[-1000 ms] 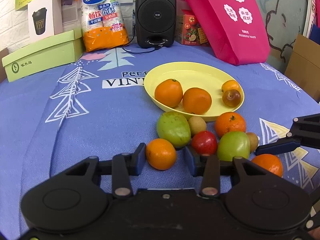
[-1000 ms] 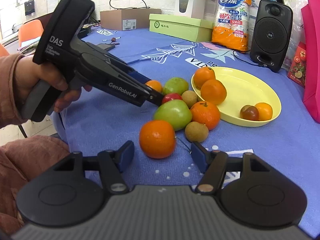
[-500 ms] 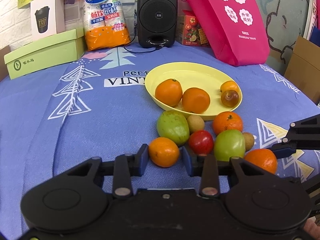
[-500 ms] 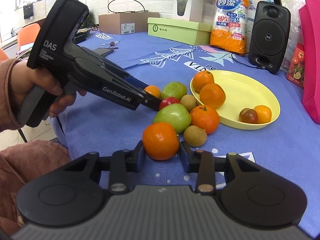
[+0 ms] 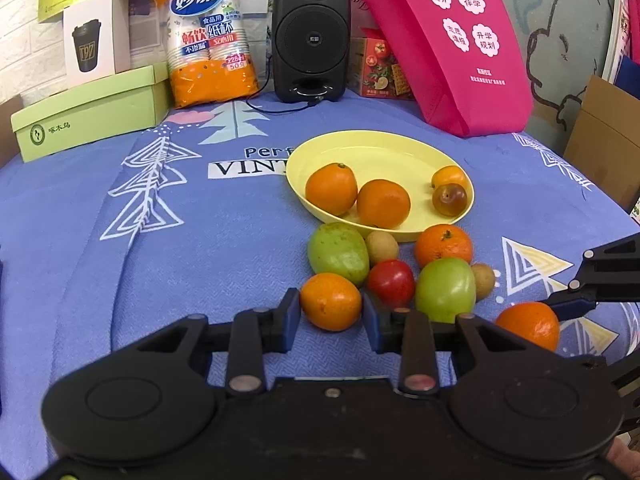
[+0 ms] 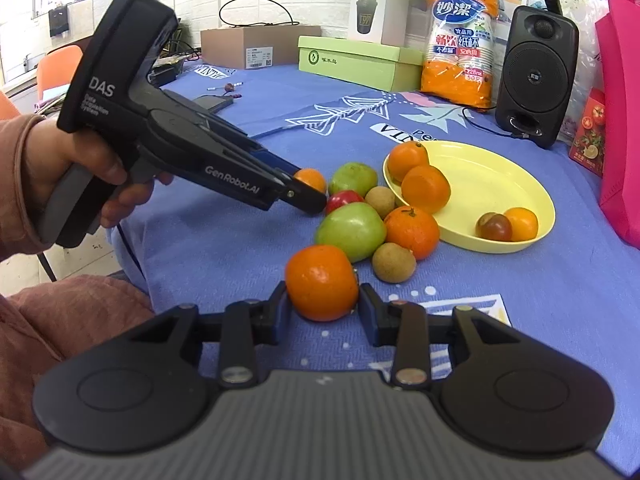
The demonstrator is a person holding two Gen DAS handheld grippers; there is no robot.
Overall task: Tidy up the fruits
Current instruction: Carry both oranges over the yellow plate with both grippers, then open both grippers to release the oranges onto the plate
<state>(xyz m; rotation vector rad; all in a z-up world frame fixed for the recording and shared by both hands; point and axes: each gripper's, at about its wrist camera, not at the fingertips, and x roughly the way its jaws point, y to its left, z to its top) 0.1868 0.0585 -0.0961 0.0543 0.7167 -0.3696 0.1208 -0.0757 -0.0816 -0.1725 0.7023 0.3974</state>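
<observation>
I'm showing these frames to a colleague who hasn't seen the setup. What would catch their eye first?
Probably the two oranges being gripped at once: the left gripper is shut on one orange at the near edge of the fruit cluster, and the right gripper on another orange beside the green apple. Behind the cluster, the yellow plate on the blue tablecloth already holds four fruits.
</observation>
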